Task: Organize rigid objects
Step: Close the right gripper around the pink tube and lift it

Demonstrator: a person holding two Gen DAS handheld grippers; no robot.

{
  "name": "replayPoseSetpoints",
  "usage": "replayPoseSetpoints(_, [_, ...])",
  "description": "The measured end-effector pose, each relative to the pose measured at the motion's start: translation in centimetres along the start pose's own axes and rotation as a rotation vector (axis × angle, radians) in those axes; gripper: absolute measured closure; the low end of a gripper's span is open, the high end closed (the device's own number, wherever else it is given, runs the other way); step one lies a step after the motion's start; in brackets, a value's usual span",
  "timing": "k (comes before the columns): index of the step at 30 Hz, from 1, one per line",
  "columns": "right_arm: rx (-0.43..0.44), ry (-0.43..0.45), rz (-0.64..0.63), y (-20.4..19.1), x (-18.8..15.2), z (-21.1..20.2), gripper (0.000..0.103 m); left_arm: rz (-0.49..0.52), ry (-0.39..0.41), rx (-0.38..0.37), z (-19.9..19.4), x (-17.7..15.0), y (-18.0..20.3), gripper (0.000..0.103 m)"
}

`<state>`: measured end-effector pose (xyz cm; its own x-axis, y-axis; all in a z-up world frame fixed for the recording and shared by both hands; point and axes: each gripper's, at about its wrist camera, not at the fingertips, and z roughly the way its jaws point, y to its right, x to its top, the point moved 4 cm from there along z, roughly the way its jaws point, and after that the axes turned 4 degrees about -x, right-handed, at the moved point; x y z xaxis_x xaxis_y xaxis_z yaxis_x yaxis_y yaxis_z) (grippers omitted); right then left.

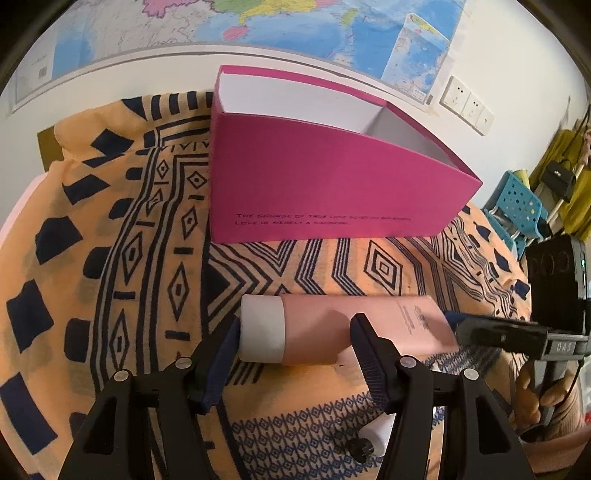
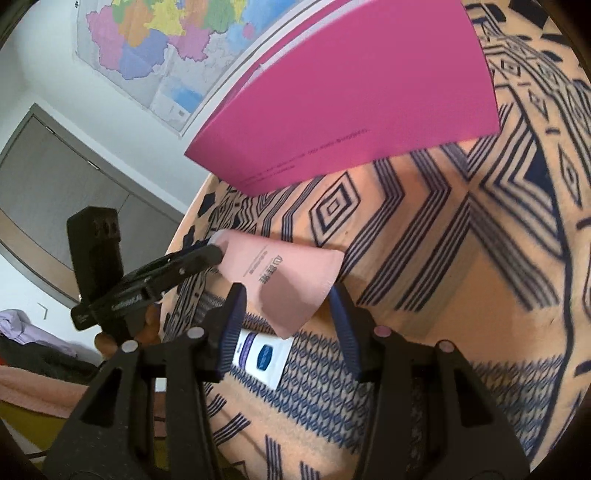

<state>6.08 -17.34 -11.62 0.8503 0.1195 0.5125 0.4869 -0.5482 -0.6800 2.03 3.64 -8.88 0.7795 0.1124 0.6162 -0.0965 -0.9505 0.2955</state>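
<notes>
A pink tube with a white cap lies sideways on the patterned cloth, in front of an open magenta box. My left gripper is open, its fingers on either side of the tube's cap end. My right gripper is open around the tube's flat crimped end; the right gripper shows at the right of the left wrist view. The magenta box also shows in the right wrist view. A white tube with a blue label lies below the pink one.
An orange cloth with dark blue patterns covers the table. A map hangs on the wall behind the box. A blue perforated stool stands off the table's right side. A small white capped object lies under my left gripper.
</notes>
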Motion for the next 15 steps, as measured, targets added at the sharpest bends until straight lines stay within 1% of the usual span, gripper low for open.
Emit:
replayPoseSetpoints(8, [-0.075,0.044,-0.065,-0.2,1.1,-1.1,0.054,0.014,0.018,-0.022,-0.1,0.6,1.2,0.041])
replayPoseSetpoints(15, [-0.115,0.100,-0.111,-0.6,2.4,-2.7,0.054,0.041,0.052,-0.038,-0.8,1.8,2.7,0.041])
